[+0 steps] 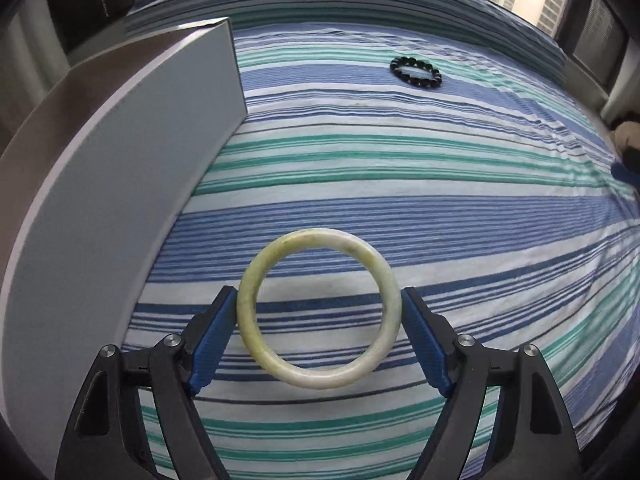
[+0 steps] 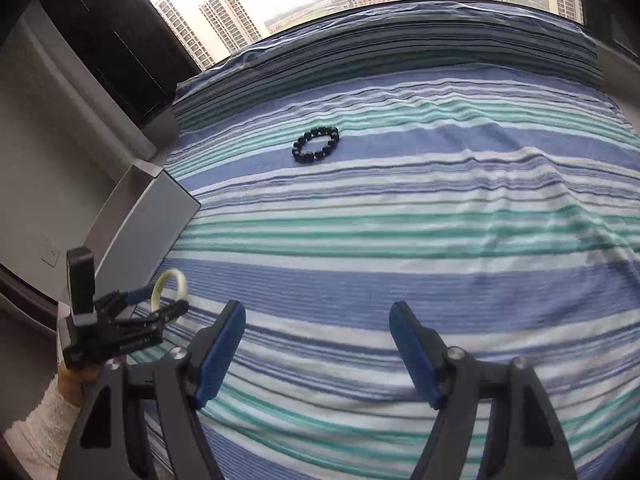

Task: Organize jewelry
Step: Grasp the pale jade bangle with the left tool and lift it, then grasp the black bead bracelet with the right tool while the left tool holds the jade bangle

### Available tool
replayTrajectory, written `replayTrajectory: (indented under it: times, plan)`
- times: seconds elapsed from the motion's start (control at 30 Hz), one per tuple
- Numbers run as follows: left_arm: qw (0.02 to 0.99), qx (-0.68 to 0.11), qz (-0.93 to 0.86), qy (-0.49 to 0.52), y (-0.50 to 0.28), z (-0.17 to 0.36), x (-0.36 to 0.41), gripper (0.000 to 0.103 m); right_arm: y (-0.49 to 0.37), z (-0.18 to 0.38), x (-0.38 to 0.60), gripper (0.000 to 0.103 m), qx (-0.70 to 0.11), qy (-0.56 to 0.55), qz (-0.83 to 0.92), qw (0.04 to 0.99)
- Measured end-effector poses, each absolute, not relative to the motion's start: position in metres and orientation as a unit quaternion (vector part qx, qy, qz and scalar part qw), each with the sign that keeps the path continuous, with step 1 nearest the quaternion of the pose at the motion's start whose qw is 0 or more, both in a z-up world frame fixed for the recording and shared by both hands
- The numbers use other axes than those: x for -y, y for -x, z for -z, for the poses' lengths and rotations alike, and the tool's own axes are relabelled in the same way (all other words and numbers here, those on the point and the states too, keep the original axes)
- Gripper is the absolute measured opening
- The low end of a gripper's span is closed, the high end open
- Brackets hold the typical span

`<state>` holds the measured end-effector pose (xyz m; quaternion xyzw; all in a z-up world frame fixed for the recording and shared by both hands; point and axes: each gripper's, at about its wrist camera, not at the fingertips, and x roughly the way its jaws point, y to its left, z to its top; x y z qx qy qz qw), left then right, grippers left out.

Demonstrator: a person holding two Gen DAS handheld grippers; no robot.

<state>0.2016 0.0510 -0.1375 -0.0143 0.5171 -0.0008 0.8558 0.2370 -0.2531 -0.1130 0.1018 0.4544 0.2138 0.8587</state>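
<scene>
Tongs on the left (image 1: pixel 320 312) clench a pale green bangle (image 1: pixel 319 309) low in the centre of the left wrist view: both blue pads (image 1: pixel 216 344) press on the ring's outer edge, one on each side, and the ring hangs above the striped bedsheet (image 1: pixel 440 184) with the stripes showing through its opening. In the right wrist view the same left tongs (image 2: pixel 164 300) sit at the lower left of the frame, seen from the side, with the bangle (image 2: pixel 172 288) caught between their tips; a hand (image 2: pixel 74 376) and a pale sleeve (image 2: pixel 40 428) hold them from below.

Right tongs (image 2: pixel 318 344) fill the bottom of their own view, released, the two blue pads (image 2: pixel 220 356) standing wide apart with only bedsheet (image 2: pixel 400 240) between them.

Beyond both, a black beaded bracelet (image 1: pixel 416 71) lies flat on the bed, well apart from the bangle: in the upper right of the left wrist view, and upper centre-left in the right wrist view (image 2: pixel 316 144).

A grey box lid (image 1: pixel 120 200) stands open along the left edge of the left wrist view, just beside the bangle; it shows again at mid left in the right wrist view (image 2: pixel 148 220). A window with tall buildings (image 2: pixel 224 24) runs across the top of that frame, behind the far edge of the bed.
</scene>
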Motion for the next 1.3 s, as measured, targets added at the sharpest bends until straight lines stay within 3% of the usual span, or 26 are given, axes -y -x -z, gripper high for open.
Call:
replayTrajectory:
  times: [0.1, 0.17, 0.33, 0.57, 0.6, 0.63, 0.67, 0.9, 1.3]
  plan:
    - [0.855, -0.518, -0.004, 0.029, -0.193, 0.143, -0.056, 0.082, -0.308, 0.102, 0.217, 0.070, -0.453, -0.083, -0.236, 0.856]
    - [0.855, -0.518, -0.008, 0.031, -0.188, 0.146, -0.059, 0.082, -0.352, 0.101, 0.189, 0.041, -0.457, -0.059, -0.242, 0.854]
    - [0.850, -0.524, -0.011, 0.052, -0.186, 0.155, -0.064, 0.082, -0.425, 0.124, 0.113, 0.036, -0.472, 0.013, -0.250, 0.845]
    - [0.850, -0.524, -0.008, 0.056, -0.181, 0.159, -0.071, 0.082, -0.452, 0.169, 0.063, 0.035, -0.481, 0.095, -0.216, 0.845]
    - [0.850, -0.524, -0.007, 0.058, -0.180, 0.158, -0.073, 0.082, -0.453, 0.173, 0.064, 0.030, -0.485, 0.091, -0.213, 0.844]
    - [0.850, -0.523, -0.007, 0.058, -0.179, 0.158, -0.073, 0.082, -0.452, 0.173, 0.066, 0.015, -0.479, 0.095, -0.205, 0.848]
    - [0.850, -0.523, -0.007, 0.059, -0.179, 0.158, -0.074, 0.082, -0.450, 0.173, 0.069, 0.012, -0.482, 0.094, -0.205, 0.846]
    - [0.854, -0.517, -0.001, 0.062, -0.167, 0.155, -0.076, 0.082, -0.398, 0.170, 0.102, 0.012, -0.515, 0.093, -0.218, 0.824]
    - [0.854, -0.519, -0.003, 0.032, -0.138, 0.160, -0.071, 0.082, -0.203, 0.179, 0.161, 0.012, -0.555, 0.087, -0.236, 0.793]
